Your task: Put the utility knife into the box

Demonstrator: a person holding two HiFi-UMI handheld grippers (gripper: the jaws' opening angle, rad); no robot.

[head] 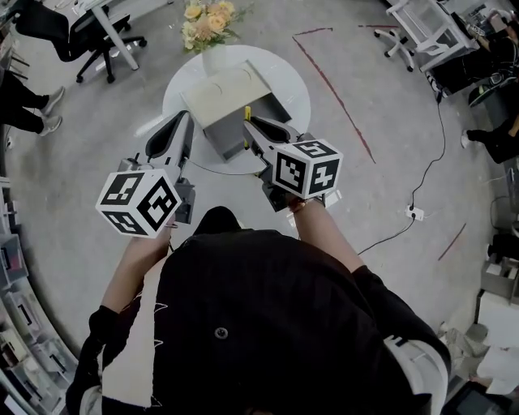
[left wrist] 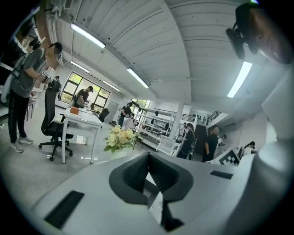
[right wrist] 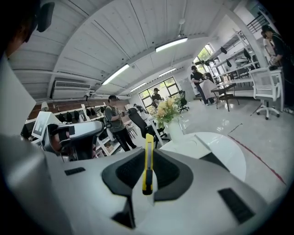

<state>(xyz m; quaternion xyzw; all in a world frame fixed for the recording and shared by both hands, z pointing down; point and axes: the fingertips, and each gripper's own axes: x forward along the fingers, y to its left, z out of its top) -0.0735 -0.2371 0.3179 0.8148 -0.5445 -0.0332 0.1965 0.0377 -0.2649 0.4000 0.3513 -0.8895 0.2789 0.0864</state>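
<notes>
A yellow utility knife (right wrist: 147,160) stands upright between the pads of my right gripper (right wrist: 148,172), which is shut on it. In the head view its tip (head: 247,111) pokes out of the right gripper (head: 250,123), just over the near edge of the box (head: 223,97). The box is a beige carton with an open lid and a grey inside, on a round white table (head: 296,81). My left gripper (head: 185,117) hangs at the box's left side. Its pads (left wrist: 138,172) meet with nothing between them.
A white vase of yellow flowers (head: 207,24) stands at the table's far edge, behind the box. An office chair (head: 89,36) and a person's feet (head: 49,113) are at the far left. A cable (head: 422,178) and red tape lines (head: 332,81) run over the floor at the right.
</notes>
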